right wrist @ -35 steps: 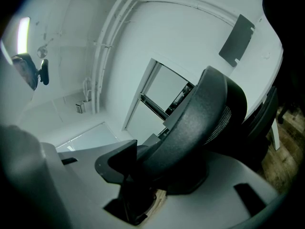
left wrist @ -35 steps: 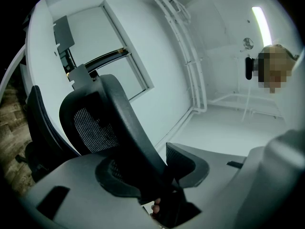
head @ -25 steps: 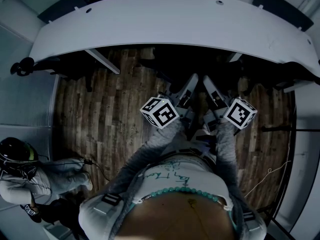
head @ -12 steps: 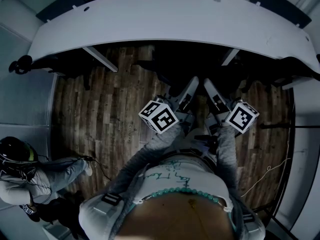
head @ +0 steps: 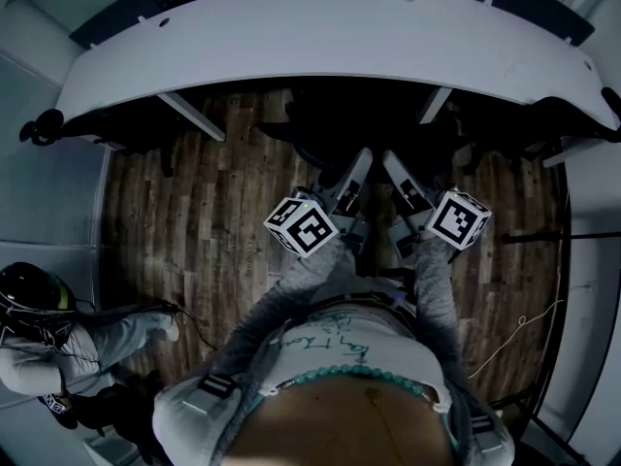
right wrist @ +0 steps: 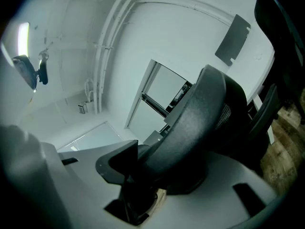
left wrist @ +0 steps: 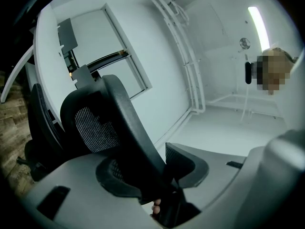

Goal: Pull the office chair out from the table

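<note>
Mid-pull, by the look of it. Clamped with the left gripper [left wrist: 159, 175] on the black upper frame of the office chair [left wrist: 119, 123], with the mesh back rising toward the upper left of that view and the jaws just drawn a little tighter on the frame between them. Clamped likewise with the right gripper [right wrist: 152, 168] on the same frame from the other side, just squeezed a little tighter too, with the dark curved bar pinched at lower centre of that view. In the head view, angled together at mid-frame toward the chair's top, just below the near edge of the white table [head: 320, 37]. Hard to place the seat and base: probably still partly under the table's edge, in the dark band at upper centre, but too murky there to swear to. Gripped already, then; pulled out only partly, if at all. Left to do: draw the chair down the frame across the wooden floor [head: 194, 231] until clear of the table, then release. Worth minding a person [head: 58, 343] at lower left, well apart from the chair.
</note>
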Demonstrator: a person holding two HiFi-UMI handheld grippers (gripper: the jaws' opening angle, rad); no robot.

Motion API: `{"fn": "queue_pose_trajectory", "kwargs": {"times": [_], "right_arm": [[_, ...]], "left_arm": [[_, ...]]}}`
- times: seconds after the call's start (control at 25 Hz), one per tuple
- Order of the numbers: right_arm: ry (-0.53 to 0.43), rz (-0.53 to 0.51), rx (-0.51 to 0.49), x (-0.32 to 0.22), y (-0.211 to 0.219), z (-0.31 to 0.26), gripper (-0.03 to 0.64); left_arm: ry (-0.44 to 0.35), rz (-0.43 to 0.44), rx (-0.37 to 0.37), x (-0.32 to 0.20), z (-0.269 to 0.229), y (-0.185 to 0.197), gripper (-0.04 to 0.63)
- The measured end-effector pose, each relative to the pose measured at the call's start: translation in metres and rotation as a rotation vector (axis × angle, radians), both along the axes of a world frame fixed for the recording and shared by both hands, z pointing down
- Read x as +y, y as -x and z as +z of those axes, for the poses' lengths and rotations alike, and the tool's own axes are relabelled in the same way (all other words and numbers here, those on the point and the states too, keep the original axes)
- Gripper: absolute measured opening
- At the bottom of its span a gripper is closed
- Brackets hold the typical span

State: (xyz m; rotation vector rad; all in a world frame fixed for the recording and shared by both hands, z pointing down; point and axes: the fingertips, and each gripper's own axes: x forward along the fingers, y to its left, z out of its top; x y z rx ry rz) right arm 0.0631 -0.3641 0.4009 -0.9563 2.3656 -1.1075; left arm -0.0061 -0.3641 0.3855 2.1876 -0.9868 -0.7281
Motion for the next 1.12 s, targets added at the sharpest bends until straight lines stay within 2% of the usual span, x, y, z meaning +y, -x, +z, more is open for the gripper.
{"fn": "queue_pose_trajectory", "kwargs": {"times": [1.12], "right_arm": [[-0.007,-0.034,-0.001,0.073,0.014,-0.003,0.184]], "left_arm": [[0.004,-0.017,-0.013,0.073,-0.003,0.013,0.173]]}}
